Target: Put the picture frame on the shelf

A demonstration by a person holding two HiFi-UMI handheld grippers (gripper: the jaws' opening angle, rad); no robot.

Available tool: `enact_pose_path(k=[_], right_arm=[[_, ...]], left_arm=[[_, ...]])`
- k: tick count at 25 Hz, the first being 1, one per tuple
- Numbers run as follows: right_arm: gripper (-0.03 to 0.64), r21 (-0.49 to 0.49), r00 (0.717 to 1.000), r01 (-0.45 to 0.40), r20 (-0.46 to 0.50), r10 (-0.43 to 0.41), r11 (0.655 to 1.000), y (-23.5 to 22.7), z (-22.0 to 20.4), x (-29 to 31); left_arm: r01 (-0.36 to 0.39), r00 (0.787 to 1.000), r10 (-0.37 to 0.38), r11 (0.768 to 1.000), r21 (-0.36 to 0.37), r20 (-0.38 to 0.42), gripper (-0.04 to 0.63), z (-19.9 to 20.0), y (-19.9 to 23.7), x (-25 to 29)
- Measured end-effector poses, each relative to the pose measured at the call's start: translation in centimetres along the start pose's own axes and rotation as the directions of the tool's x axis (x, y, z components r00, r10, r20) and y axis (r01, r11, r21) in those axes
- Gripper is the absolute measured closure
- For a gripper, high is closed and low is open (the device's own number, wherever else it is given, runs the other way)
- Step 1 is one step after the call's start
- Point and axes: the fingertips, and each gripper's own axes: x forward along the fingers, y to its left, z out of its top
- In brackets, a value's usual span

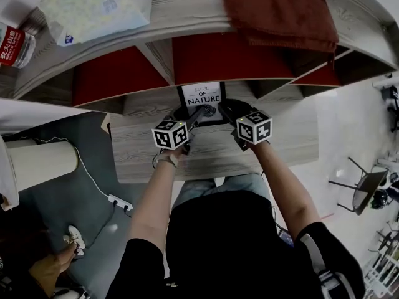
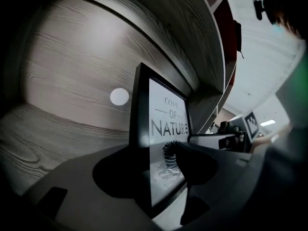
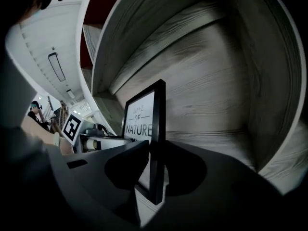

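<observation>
A black picture frame (image 1: 201, 96) with the print "LOVE OF NATURE" stands upright on the grey wood shelf (image 1: 280, 142), at the back of a cubby. My left gripper (image 1: 202, 112) is at its left edge and my right gripper (image 1: 227, 109) at its right edge. In the left gripper view the frame (image 2: 166, 129) stands between the jaws of the left gripper (image 2: 154, 167), which are spread and off its surfaces. In the right gripper view the right gripper (image 3: 156, 160) is shut on the frame's (image 3: 142, 119) side edge, one jaw on the glass side and one behind.
Red back panels (image 1: 112, 73) line the cubbies. On the board above lie a tissue pack (image 1: 93, 5), a red cloth (image 1: 280, 11) and a red-labelled bottle (image 1: 15, 45). A white cylinder (image 1: 40, 164) and a power strip (image 1: 120, 202) are low at left, a chair (image 1: 368, 192) at right.
</observation>
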Motion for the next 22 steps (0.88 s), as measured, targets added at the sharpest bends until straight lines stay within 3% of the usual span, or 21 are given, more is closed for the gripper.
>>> enact_pose_path(k=[11,16,22], right_arm=[[0.522,-0.187,0.992,0.086,-0.074,-0.101,0.979,-2.9,-0.8,4.8],[0.522,-0.163,0.981,0.144,-0.102,-0.162,0.976,-4.2,-0.2,5.4],[0.512,-0.166,0.970,0.203,-0.099,-0.221,0.965,-6.1,0.8,5.9]], left_arm=[[-0.103,0.995,0.099,0.975,0.199,0.027,0.341,0.1,4.2,2.5],[-0.102,0.995,0.099,0.959,0.266,0.024,0.336,0.6,4.9,4.1],[-0.090,0.996,0.089,0.957,0.275,0.014,0.331,1.5,5.4,6.0]])
